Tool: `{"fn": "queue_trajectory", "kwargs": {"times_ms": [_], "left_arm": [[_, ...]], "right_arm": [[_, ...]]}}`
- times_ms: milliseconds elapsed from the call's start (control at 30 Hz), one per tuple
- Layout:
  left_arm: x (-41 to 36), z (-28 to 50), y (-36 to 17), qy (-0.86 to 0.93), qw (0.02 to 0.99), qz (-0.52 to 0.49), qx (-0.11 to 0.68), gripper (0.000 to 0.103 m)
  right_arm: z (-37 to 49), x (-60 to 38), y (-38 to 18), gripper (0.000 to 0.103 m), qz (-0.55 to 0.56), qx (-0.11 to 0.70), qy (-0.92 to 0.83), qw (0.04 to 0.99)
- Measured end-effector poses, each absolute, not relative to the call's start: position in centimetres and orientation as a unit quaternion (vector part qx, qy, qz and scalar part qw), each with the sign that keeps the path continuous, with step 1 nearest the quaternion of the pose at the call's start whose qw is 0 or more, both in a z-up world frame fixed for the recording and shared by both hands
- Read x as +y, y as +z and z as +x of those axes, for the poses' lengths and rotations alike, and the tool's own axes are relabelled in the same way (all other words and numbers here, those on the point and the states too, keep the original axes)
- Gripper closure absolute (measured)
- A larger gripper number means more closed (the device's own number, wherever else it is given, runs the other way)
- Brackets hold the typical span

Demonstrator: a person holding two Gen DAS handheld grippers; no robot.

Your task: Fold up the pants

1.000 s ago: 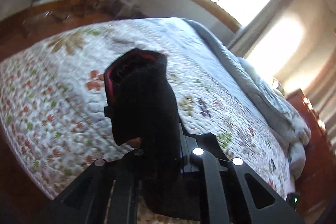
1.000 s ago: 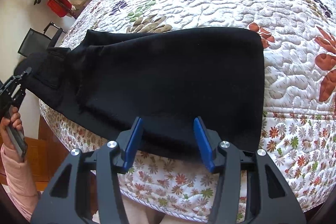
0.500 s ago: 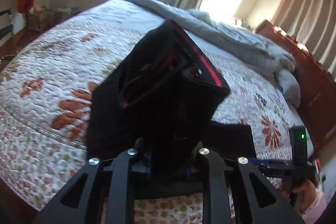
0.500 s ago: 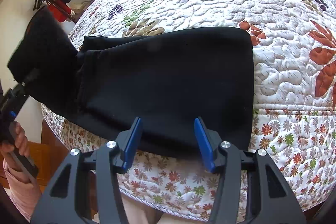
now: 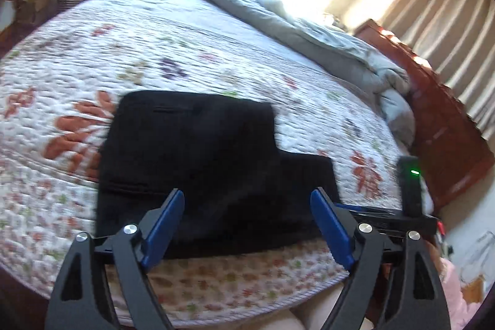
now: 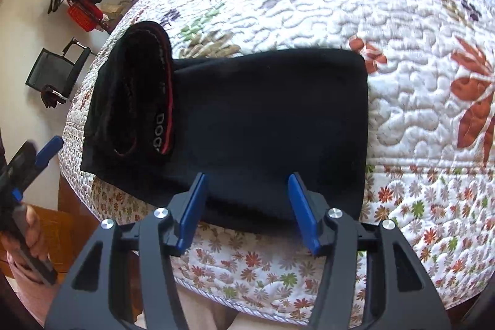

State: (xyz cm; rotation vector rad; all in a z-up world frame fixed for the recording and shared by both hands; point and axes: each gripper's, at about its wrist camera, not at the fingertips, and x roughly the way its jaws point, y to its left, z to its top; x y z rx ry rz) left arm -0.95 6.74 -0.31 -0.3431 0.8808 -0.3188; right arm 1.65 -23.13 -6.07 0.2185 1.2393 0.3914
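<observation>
The black pants (image 6: 263,126) are lying folded on the quilt (image 6: 402,82), waistband end just dropped on top. The left gripper (image 5: 247,225) is opening, empty (fold released); the right gripper (image 6: 247,209) is widening, empty, above their near edge.

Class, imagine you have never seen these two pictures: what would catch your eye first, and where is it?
First, the folded black pants lying at the near edge of the white floral quilted bedspread, their red-trimmed waistband turned over at the left end. Next, the blue-padded left gripper, its jaws opening with nothing between them, and the right gripper, jaws also opening, above the pants' near edge. Behind, a rumpled grey duvet lies along the bed's far side.
</observation>
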Motion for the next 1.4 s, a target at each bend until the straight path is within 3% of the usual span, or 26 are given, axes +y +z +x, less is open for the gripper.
{"fn": "queue_trajectory", "kwargs": {"times_ms": [200,333,600,833,867,933,967,1200,1400], "left_arm": [[9.0,1.2,-4.9,-0.026,0.864,-0.115,0.489,0.025],[6.5,1.1,-6.7,-0.007,0.868,-0.038,0.494,0.020],[10.2,0.4,-4.4,0.006,0.866,-0.113,0.488,0.019],[13.4,-0.1,-4.6,0.027,0.854,-0.145,0.498,0.018],[13.5,0.0,-4.8,0.026,0.853,-0.145,0.502,0.018],[13.5,0.1,-5.3,0.021,0.850,-0.146,0.507,0.018],[13.5,0.2,-5.6,0.019,0.847,-0.147,0.510,0.018],[12.9,0.9,-6.5,0.004,0.843,-0.156,0.514,0.013],[11.8,1.7,-8.0,-0.004,0.836,-0.145,0.530,0.012]], "right_arm": [[1.8,-22.8,-7.9,0.045,0.089,0.595,0.165,0.782],[2.0,-22.5,-7.1,0.043,0.081,0.600,0.160,0.780],[3.2,-17.9,-2.4,0.043,0.079,0.568,0.233,0.785],[5.5,-12.2,-2.4,0.044,0.075,0.575,0.280,0.765],[5.8,-11.8,-2.7,0.048,0.080,0.580,0.282,0.760],[6.3,-11.2,-3.8,0.091,0.095,0.594,0.296,0.742],[6.4,-11.0,-4.2,0.096,0.105,0.597,0.307,0.734],[4.6,-12.9,-1.6,0.101,0.110,0.564,0.325,0.751],[4.8,-13.5,-6.4,0.101,0.099,0.613,0.277,0.734]]}}
